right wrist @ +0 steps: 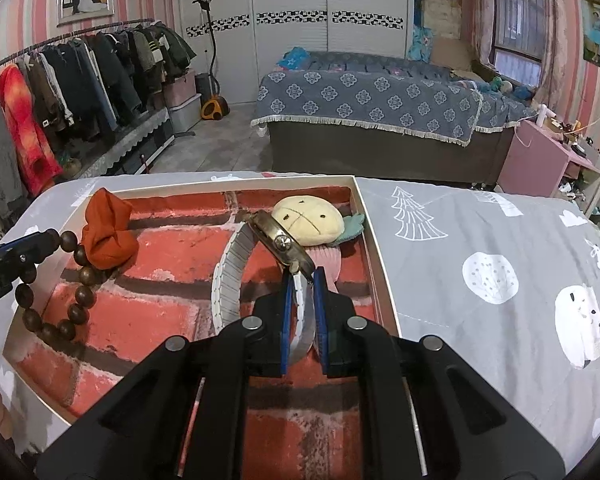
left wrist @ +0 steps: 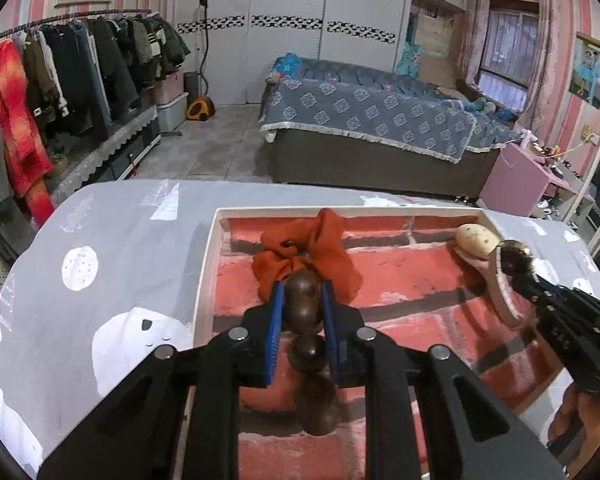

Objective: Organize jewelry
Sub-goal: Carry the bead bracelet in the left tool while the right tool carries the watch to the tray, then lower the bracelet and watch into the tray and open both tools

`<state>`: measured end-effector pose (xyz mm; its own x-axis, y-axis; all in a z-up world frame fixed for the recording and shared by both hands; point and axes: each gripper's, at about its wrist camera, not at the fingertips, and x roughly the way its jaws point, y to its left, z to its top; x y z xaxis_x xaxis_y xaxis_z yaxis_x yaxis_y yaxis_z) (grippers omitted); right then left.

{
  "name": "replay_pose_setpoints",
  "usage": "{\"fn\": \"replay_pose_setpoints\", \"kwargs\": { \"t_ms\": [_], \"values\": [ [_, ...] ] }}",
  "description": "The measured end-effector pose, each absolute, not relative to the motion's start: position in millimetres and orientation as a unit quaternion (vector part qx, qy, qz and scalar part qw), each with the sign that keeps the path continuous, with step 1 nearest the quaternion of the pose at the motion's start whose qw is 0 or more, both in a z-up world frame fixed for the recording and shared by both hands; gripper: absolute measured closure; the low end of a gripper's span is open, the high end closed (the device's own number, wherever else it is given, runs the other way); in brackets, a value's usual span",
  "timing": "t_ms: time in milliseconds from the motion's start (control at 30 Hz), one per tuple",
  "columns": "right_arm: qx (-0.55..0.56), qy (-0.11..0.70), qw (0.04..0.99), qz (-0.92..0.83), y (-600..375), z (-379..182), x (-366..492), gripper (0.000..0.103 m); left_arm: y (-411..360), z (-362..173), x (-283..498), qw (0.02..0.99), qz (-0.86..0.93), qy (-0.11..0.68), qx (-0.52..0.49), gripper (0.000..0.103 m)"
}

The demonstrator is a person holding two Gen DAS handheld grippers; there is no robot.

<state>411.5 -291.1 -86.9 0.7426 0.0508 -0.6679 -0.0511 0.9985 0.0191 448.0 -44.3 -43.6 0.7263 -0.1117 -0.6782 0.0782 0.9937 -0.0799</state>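
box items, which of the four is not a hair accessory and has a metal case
The wristwatch, with a brass-coloured case and white band, held by the right gripper; the others are beads or fabric.

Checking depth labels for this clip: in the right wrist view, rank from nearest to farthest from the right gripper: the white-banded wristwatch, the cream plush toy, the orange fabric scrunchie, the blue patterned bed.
1. White-banded wristwatch: its band is clamped in the right gripper.
2. Cream plush toy: just beyond, at the tray's far right corner.
3. Orange fabric scrunchie: far left of the tray.
4. Blue patterned bed: across the room.

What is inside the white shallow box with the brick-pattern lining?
An orange fabric scrunchie and a cream plush hair clip lie inside the white shallow box; whatever lies under them is covered.
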Motion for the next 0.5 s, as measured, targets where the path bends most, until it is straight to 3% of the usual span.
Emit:
{"fn": "replay_pose_setpoints", "kwargs": {
  "t_ms": [500],
  "values": [
    [0.006,0.377,0.926,0.007,-302,-102,422,0.092,-28,-67,460,0.917,-0.016,0.397,-0.03,0.083]
  ]
}}
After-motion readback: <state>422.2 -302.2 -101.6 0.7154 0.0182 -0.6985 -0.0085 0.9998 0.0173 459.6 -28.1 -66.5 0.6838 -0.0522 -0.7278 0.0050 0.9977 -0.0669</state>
